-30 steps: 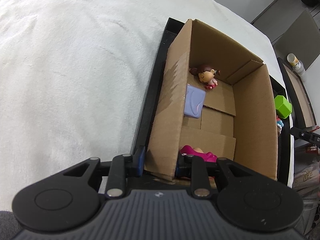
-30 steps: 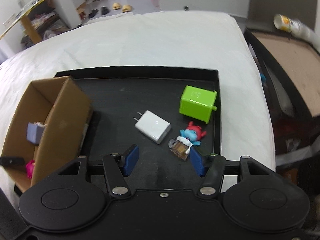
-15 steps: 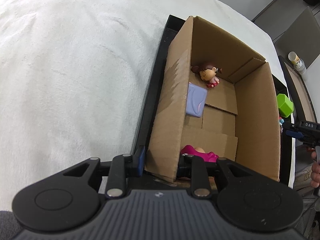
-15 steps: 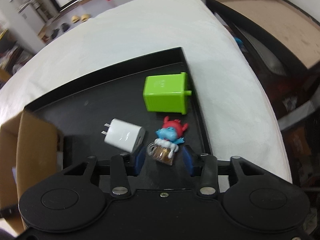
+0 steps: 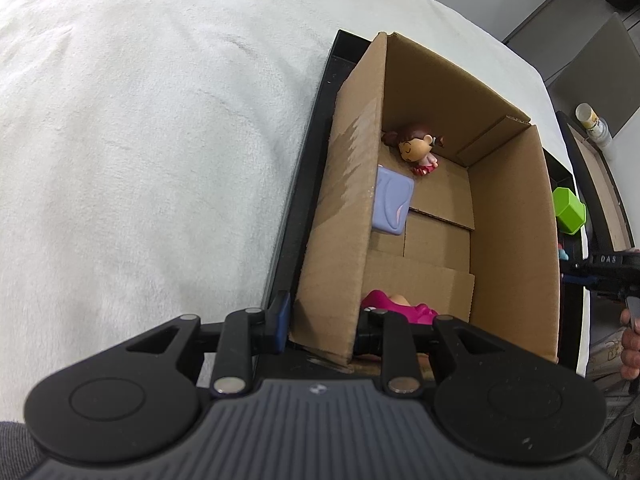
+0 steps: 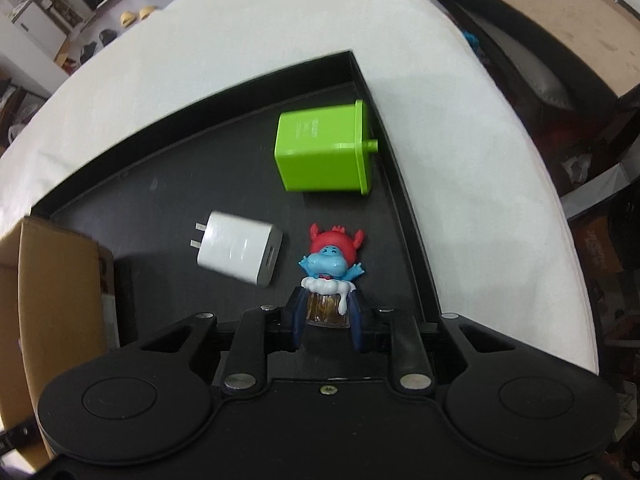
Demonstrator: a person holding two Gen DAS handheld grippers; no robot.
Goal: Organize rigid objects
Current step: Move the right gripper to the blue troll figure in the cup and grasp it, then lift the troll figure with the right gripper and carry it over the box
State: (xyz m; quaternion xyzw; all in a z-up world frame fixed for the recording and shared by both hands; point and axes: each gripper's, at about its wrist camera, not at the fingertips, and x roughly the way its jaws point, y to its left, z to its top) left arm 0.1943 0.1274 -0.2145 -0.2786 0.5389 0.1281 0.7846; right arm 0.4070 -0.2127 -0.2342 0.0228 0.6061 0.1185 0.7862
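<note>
While the left gripper [image 5: 322, 322] sits at the lower middle of the left wrist view, its two blue-padded fingers straddle the near left wall of the open brown cardboard box [image 5: 344, 216], one outside and one inside, pressed against that wall from both sides. Inside the box, a small doll with brown hair and a pink dress [image 5: 416, 150] lies in the far left corner, a pale lilac square block [image 5: 392, 204] leans against the left wall just below it, and a magenta plastic toy [image 5: 394, 306] shows at the near end, partly hidden behind the inner finger. The box stands on a flat black tray [image 5: 298, 204], whose rim runs along the box's left side, and the tray rests on a white fleecy cover [image 5: 140, 140] filling the left half of the frame.

Lower centre in the right wrist view, the right gripper [image 6: 326, 316] has its fingers closed on the amber mug base of a small blue figurine with a red horned cap [image 6: 330, 260], which lies on the black tray with its head pointing away from the camera. Just left of the figurine lies a white plug-in charger block [image 6: 236, 248], prongs pointing left. Above, near the tray's upper right corner, lies a lime green plastic cube-shaped container [image 6: 324, 152], close to the tray rim. At the left edge of this frame, a corner of the cardboard box is visible.
</note>
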